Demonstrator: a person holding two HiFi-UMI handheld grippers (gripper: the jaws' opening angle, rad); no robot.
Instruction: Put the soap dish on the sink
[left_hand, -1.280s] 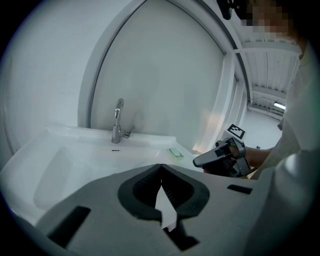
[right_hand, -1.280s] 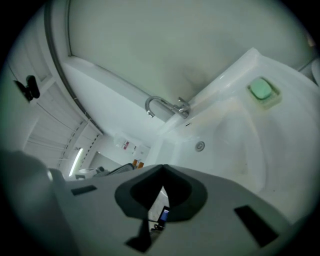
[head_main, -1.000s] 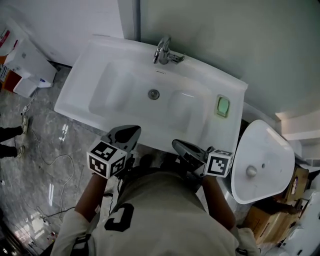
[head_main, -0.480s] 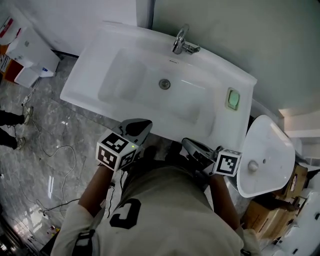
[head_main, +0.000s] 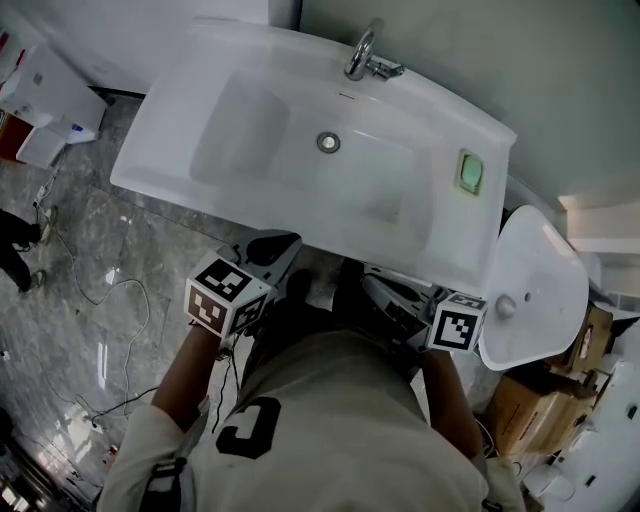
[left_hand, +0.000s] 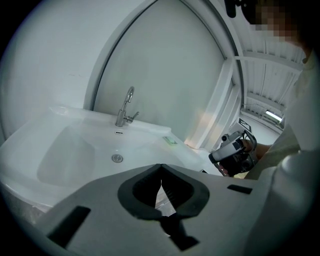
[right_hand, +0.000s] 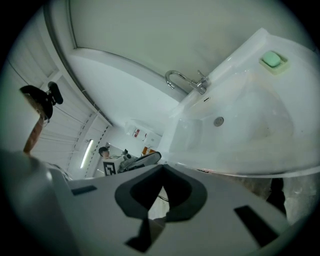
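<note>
On the right rim of the white ceramic sink (head_main: 250, 130) the pale green rectangular soap dish (head_main: 470, 172) sits as before, and my left tool (head_main: 278, 245) and right tool (head_main: 380, 290) stay clenched, empty.

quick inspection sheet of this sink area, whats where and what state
surface: white sink, faucet at the back, drain in the bowl
job's things: soap dish, green inside, lying on the sink's right rim
clutter: nothing seen on the sink
grippers: left gripper and right gripper both shut, empty, near the sink's front edge
cables: cable loose on the floor, left
surroundings: spare basin and cardboard boxes right; white box left
</note>
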